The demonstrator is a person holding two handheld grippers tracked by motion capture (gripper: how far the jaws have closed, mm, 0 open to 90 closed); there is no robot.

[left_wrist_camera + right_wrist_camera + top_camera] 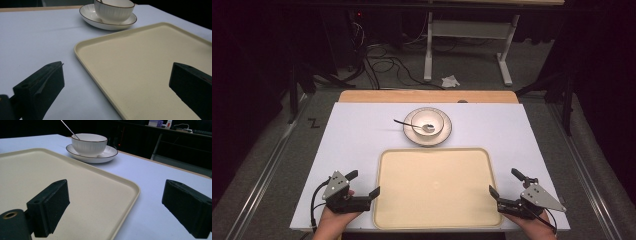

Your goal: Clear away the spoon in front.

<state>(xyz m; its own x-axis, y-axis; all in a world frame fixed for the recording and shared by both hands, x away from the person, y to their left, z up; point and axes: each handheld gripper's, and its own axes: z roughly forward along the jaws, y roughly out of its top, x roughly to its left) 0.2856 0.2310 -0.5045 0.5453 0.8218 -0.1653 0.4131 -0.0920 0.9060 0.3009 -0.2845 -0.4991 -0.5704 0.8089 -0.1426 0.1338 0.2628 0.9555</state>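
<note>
A cream tray (pixel 434 187) lies empty on the white table near the front edge. Behind it, a white ribbed bowl (pixel 427 122) stands on a brown-rimmed saucer (pixel 446 134), with a metal spoon (pixel 404 123) resting in the bowl, handle to the left. My left gripper (pixel 363 183) is open and straddles the tray's left rim (pixel 82 50); nothing is held. My right gripper (pixel 504 182) is open too and straddles the right rim (pixel 135 190). The bowl (pixel 113 10) shows ahead in the left gripper view. In the right gripper view the bowl (pixel 88 143) and the spoon handle (pixel 68 128) appear.
The white table sheet (pixel 357 135) has bare room on both sides of the tray. A wooden strip (pixel 382 96) runs along its back edge. Beyond lie floor cables (pixel 387 65), a white table frame (pixel 462 30) and crumpled paper (pixel 450 80).
</note>
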